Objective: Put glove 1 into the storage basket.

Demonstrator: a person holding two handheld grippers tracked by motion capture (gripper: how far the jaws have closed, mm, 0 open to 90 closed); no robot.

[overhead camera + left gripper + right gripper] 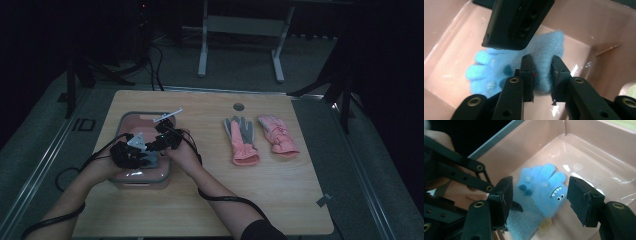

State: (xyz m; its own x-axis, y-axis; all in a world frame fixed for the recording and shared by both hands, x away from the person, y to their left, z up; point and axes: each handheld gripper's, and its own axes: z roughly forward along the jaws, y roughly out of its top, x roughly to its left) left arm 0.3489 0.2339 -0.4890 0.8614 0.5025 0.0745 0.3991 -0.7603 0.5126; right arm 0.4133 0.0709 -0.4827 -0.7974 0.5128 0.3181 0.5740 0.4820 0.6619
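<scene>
The high view is dim: the room beyond the bench (210,200) falls into near black, and the wood top is evenly but weakly lit from above, with soft shadows. The two gripper views are brighter. White glare streaks lie on the glossy floor of the pink tub (599,165). The blue glove (541,192) is slightly blurred, and its fingers (477,72) look soft in the left gripper view.

Inventory: one blue glove (541,192); two pink gloves (243,140) (278,135); one pink bin (131,120); two grippers, left gripper (131,152) and right gripper (165,137); one wooden table (210,200).
</scene>
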